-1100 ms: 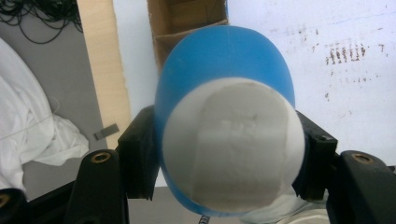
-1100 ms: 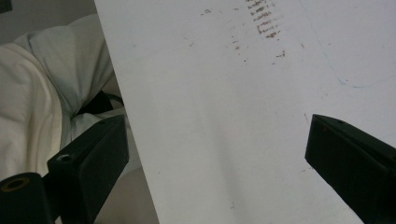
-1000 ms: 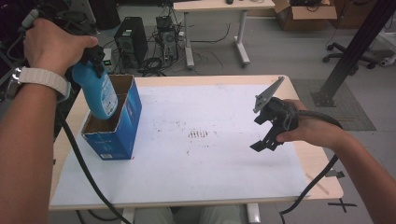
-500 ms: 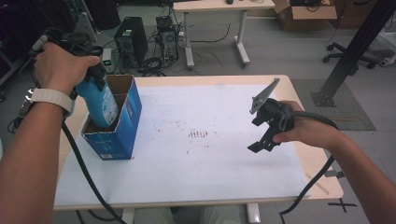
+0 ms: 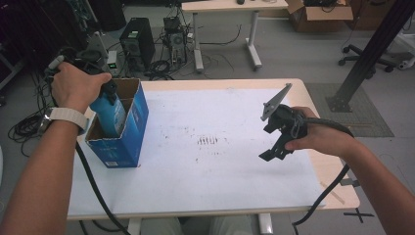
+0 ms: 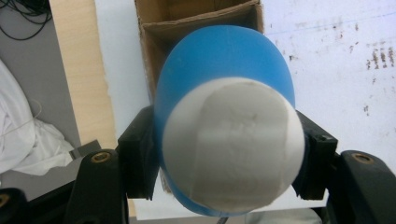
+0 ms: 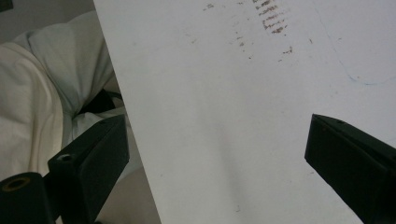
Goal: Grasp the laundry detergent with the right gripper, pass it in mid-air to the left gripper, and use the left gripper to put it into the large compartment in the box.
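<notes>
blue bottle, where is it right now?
High view, table's left side: the blue bottle is clamped in the left gripper and partly down inside the open blue box, near the table's left edge.

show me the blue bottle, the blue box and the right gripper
blue bottle (image 5: 110, 113), high view, on its side wall
blue box (image 5: 138, 116), high view, on its right outer wall
right gripper (image 5: 278, 133), high view, between its open jaws

Count: one blue plastic bottle with white cap (image 6: 224, 121), one blue cardboard box (image 5: 128, 128), two black handheld tools (image 5: 108, 90) (image 5: 275, 132), one white-topped desk (image 5: 220, 166).
</notes>
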The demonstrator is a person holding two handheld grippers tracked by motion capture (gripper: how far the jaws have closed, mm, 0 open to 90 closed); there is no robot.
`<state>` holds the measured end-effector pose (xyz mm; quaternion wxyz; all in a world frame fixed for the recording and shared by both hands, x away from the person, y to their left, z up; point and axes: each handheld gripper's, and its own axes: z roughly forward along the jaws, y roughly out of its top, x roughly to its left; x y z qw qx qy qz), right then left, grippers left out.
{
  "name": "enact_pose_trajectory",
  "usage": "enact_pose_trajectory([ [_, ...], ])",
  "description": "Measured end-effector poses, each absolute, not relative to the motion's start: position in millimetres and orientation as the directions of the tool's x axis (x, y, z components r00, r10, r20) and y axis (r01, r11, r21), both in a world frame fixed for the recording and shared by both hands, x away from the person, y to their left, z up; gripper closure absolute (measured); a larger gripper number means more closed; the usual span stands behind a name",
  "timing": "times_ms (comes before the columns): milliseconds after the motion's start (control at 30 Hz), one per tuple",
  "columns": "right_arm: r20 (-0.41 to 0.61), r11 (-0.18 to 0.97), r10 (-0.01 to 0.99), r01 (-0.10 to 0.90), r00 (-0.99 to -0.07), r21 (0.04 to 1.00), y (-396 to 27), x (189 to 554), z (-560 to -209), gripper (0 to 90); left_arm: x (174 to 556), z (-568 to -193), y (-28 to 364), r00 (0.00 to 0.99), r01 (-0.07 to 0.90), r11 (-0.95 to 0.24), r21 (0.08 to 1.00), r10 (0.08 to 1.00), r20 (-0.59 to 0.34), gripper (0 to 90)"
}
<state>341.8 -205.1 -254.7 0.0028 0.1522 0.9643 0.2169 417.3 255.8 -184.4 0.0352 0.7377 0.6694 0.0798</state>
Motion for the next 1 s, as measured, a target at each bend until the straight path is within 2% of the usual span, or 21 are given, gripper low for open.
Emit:
enact_pose_trajectory([
  [467, 0.056, 0.857, 0.299, 0.294, -0.953, 0.423, -206.9, 341.2, -255.8, 6.5, 419.2, -229.7, 259.9, 0.092, 0.98, -0.104, 0.172, 0.993, 0.077, 38.0],
  [1000, 0.057, 0.856, 0.303, 0.298, -0.951, 0.422, -208.0, 340.8, -256.4, 6.5, 419.2, -260.5, 264.9, 0.102, 0.98, -0.114, 0.162, 0.992, 0.08, 38.0],
])
